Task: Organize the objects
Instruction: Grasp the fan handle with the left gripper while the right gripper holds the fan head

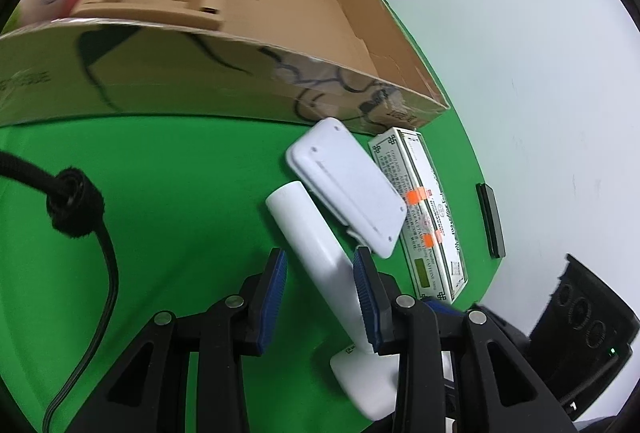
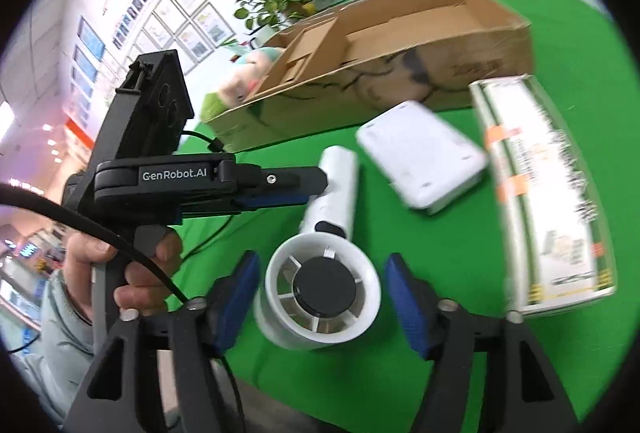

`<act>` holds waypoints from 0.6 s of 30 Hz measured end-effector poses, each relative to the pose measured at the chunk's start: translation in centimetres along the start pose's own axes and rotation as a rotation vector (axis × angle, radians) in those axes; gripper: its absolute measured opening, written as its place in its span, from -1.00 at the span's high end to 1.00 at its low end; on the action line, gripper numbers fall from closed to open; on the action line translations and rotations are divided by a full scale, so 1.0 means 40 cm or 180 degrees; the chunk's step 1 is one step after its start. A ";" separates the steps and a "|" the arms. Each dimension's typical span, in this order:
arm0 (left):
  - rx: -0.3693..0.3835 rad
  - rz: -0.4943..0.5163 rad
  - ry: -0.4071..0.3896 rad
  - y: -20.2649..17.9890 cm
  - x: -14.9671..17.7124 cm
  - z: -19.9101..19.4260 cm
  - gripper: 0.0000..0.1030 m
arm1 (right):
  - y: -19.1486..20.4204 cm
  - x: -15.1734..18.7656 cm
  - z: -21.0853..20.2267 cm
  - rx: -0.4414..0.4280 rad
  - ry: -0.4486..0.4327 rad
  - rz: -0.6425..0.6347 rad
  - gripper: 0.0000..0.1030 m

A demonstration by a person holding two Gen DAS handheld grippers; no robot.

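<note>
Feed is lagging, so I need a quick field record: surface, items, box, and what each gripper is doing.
surface: green table cover
cardboard box: open, cardboard inserts inside
white handheld fan: lying on the cover
white flat device: leaning on the printed carton
left gripper: open, fingers either side of the fan's handle
right gripper: open, fingers flanking the fan's round head

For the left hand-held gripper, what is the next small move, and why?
Probably shut the left hand-held gripper on the white hair dryer. Its fingers stand open on both sides of the handle, which lies on the green table. The right hand-held gripper is open around the dryer's round end, and the cardboard box waits beyond.
</note>
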State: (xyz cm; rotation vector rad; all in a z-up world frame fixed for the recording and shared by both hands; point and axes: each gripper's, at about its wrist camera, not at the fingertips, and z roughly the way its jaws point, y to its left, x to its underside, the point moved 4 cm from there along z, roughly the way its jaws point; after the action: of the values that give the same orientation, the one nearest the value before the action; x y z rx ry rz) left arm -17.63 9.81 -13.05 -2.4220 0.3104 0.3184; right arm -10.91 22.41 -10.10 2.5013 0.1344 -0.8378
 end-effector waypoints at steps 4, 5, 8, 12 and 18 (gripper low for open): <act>-0.0011 0.0043 0.0058 -0.016 -0.005 0.024 0.36 | 0.013 -0.005 -0.032 0.0340 -0.0158 -0.0359 -0.38; -0.0017 0.0060 0.0065 -0.021 -0.007 0.028 0.36 | 0.026 0.000 -0.034 0.0404 -0.0175 -0.0510 -0.38; -0.0030 0.0085 0.0102 -0.031 -0.008 0.046 0.33 | 0.048 0.006 -0.013 0.0572 -0.0127 -0.0786 -0.38; -0.0068 0.0071 0.0111 -0.036 -0.007 0.061 0.31 | 0.041 0.028 0.008 0.0540 0.0028 -0.0682 -0.41; -0.0054 0.0032 0.0118 -0.021 0.000 0.075 0.30 | 0.096 0.046 0.041 0.0525 0.0059 -0.0849 -0.41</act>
State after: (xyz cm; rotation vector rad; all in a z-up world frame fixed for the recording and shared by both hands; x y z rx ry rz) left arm -17.80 12.37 -14.81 -2.4460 0.3375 0.2821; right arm -9.35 18.15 -10.67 2.6845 0.4296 -0.9656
